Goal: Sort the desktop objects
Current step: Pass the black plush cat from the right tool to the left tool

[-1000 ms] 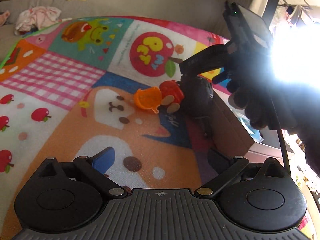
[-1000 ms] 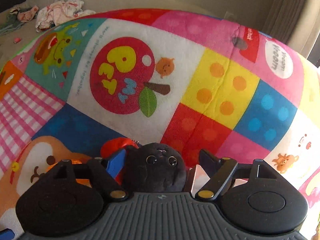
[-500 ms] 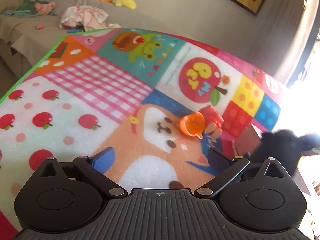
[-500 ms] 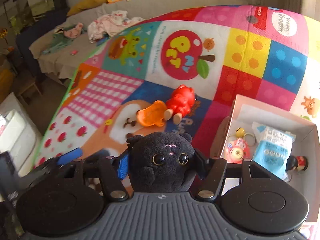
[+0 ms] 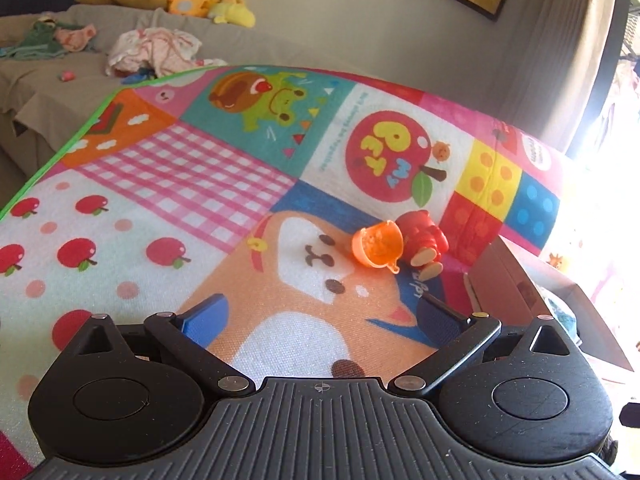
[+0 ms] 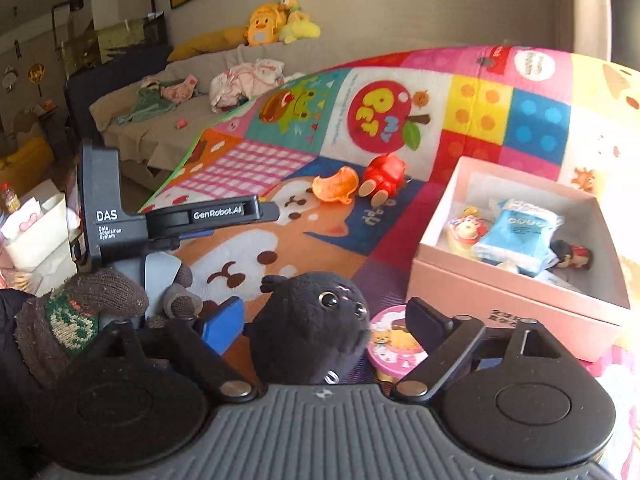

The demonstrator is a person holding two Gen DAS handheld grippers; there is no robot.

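A black plush toy (image 6: 312, 328) sits tilted between the fingers of my right gripper (image 6: 324, 320), whose jaws stand wide with a gap on the right side. A round pink tin (image 6: 394, 344) lies just under the right finger. An orange cup (image 5: 376, 246) and a red figure (image 5: 422, 240) lie side by side on the colourful play mat (image 5: 200, 184); they also show in the right wrist view, cup (image 6: 334, 186) and figure (image 6: 382, 178). My left gripper (image 5: 320, 318) is open and empty, low over the mat.
An open pink box (image 6: 516, 304) at the right holds a blue packet (image 6: 516, 232) and small toys; its dark side (image 5: 516, 292) shows in the left view. A sofa (image 5: 60, 76) with clothes and plush toys lies behind the mat.
My right gripper rose and pulled back, and its jaws opened from around the black plush. My left gripper drew back from the cup and figure.
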